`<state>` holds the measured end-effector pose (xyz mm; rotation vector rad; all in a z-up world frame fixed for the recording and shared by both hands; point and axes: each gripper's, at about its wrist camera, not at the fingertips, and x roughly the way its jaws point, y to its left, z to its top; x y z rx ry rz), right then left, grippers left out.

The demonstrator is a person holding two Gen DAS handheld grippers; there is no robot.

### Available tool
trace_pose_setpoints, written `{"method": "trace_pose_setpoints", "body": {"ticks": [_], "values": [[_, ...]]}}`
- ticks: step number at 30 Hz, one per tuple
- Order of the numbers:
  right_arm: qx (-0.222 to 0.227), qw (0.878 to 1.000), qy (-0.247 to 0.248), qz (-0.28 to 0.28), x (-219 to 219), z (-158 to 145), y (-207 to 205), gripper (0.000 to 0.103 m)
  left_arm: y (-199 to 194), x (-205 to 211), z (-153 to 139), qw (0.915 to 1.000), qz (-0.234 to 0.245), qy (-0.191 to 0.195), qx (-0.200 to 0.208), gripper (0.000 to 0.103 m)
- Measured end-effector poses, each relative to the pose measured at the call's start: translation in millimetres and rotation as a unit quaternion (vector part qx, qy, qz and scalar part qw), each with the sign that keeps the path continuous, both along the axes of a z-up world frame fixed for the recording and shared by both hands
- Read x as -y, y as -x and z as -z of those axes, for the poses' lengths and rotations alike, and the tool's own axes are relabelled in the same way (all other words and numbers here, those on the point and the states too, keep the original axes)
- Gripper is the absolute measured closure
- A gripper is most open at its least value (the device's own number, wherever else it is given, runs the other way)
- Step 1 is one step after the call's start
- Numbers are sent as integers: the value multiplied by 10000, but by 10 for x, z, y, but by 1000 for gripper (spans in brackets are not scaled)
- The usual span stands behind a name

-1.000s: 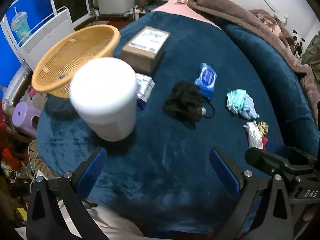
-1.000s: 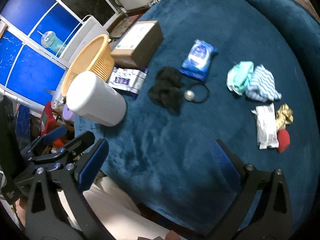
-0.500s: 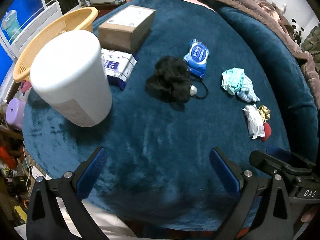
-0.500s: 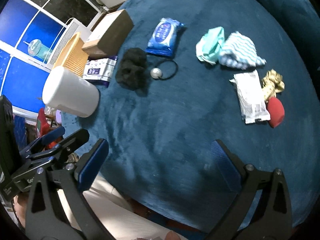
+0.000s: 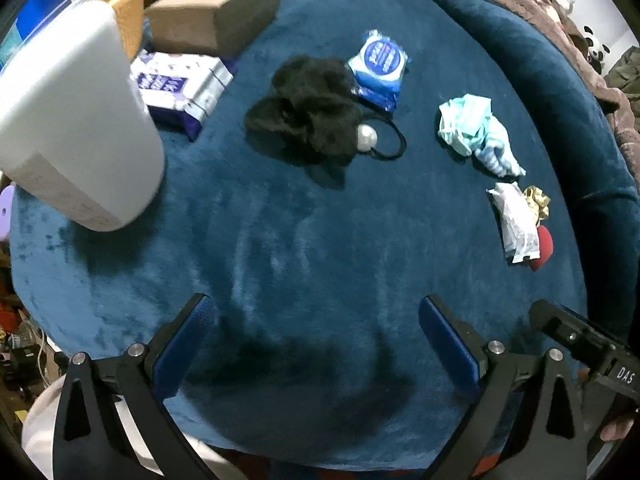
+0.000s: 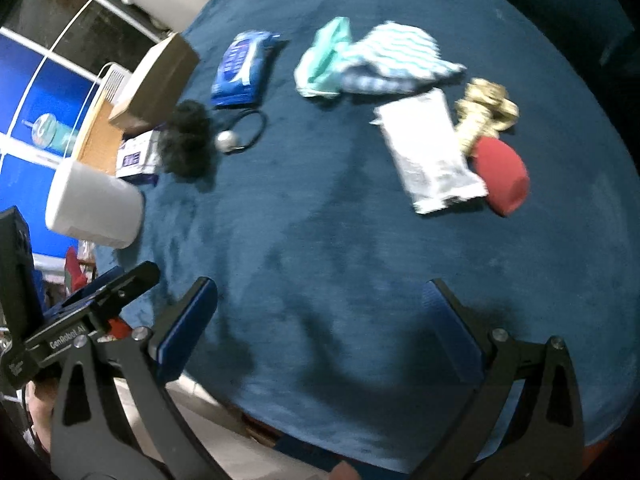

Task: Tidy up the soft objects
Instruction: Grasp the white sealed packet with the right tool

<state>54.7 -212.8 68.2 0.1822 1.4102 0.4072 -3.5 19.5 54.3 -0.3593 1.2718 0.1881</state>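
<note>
Soft items lie on a blue plush surface [image 5: 304,248]. A black fluffy scrunchie [image 5: 308,112] with a pearl hair tie [image 5: 367,137] lies in the middle, also in the right wrist view [image 6: 186,142]. A teal and striped cloth bundle [image 5: 476,132] [image 6: 368,60], a white packet [image 5: 516,220] [image 6: 428,152], a gold scrunchie [image 6: 486,106] and a red sponge [image 6: 502,174] lie to the right. My left gripper [image 5: 316,340] and right gripper [image 6: 320,320] are both open and empty, above the near edge.
A white cylindrical bin [image 5: 72,128] stands at the left, beside a purple tissue pack [image 5: 180,84], a cardboard box [image 5: 216,12] and an orange basket [image 5: 128,20]. A blue wipes pack [image 5: 378,68] lies behind the scrunchie. A raised blue cushion rim [image 5: 560,92] borders the right.
Both grippers have moved forward and lower over the surface; the objects look larger and nearer. The right view has swung toward the packet and red sponge. Both jaws stay open.
</note>
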Motion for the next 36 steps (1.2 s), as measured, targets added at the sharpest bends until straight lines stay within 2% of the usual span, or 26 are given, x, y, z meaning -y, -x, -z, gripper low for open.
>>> {"method": "trace_pose_setpoints", "body": {"ticks": [11,15,20,22,24,26,27,30,36], "values": [[26,9977,235,631,641,147,-142,0,-155,169,257,9997,159,160,-108,1],[266,9977,115,610,597,100,-321,0,-150,140,289,9997,132,164,-144,1],[881,9948,109,503,327,15,-646,2,-124,30,296,9997,-24,181,-169,1],[975,9940,212,439,229,70,-780,13,-117,-4,294,9997,-63,184,-154,1],[967,9941,350,347,154,161,-857,16,-117,-42,292,9997,-111,193,-137,1],[925,9924,747,308,95,296,-911,17,-115,-82,284,9996,-151,205,-114,1],[875,9923,827,281,90,359,-915,22,-112,-109,276,9996,-170,208,-101,1],[796,9919,985,19,25,440,-877,57,-137,-181,259,9994,-249,226,-53,1],[811,9940,637,-367,-84,324,-643,60,-326,-289,167,9990,-333,215,190,1]]}}
